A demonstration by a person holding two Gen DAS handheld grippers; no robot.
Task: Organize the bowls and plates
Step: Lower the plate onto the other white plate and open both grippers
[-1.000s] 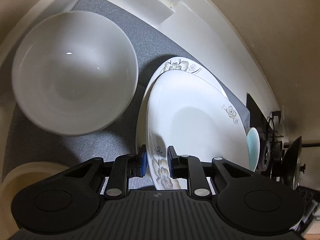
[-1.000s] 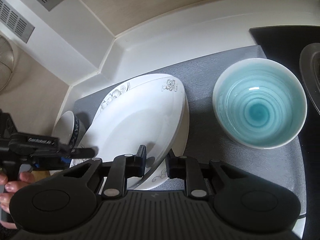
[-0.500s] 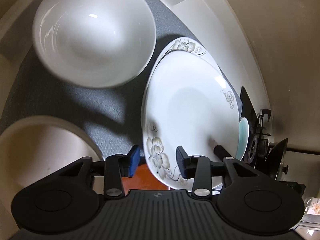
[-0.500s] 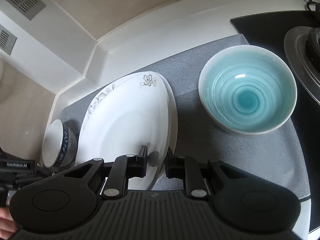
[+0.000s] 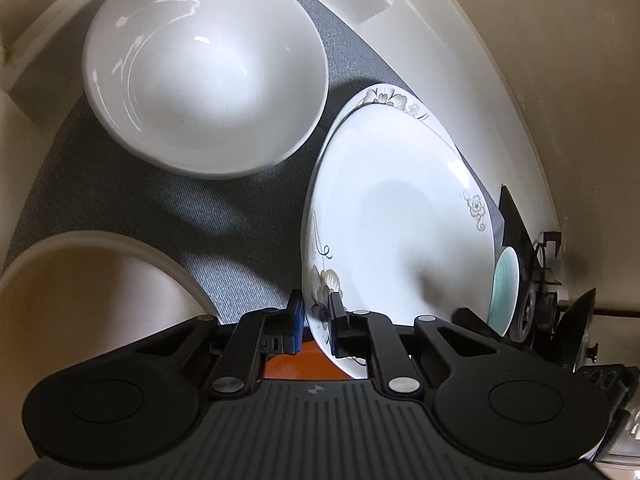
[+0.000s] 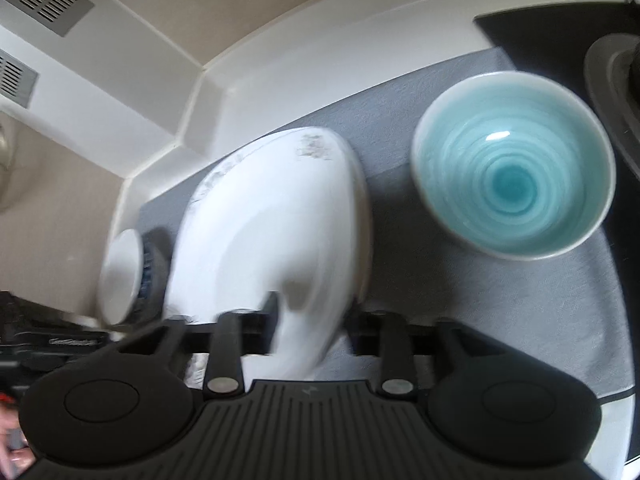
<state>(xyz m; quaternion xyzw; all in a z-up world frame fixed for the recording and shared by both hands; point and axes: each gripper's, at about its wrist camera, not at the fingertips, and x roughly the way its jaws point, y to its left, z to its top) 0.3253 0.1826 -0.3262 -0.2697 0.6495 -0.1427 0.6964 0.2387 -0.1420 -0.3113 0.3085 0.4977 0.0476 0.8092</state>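
Note:
A white floral plate lies on a second floral plate on the grey mat. My left gripper is shut on the near rim of the top plate. A large white bowl stands left of the plates. In the right wrist view, which is blurred, my right gripper is open, with its jaws spread around the near rim of the plate. A turquoise bowl stands to its right, and a small blue-patterned bowl to its left.
A cream bowl sits at the near left in the left wrist view. A black stove with burner grates lies beyond the turquoise bowl. A white counter ledge and wall run behind the mat.
My left gripper has closed again on the top plate's rim after opening half a second ago. My right gripper's jaws have spread wide and its view has blurred with motion.

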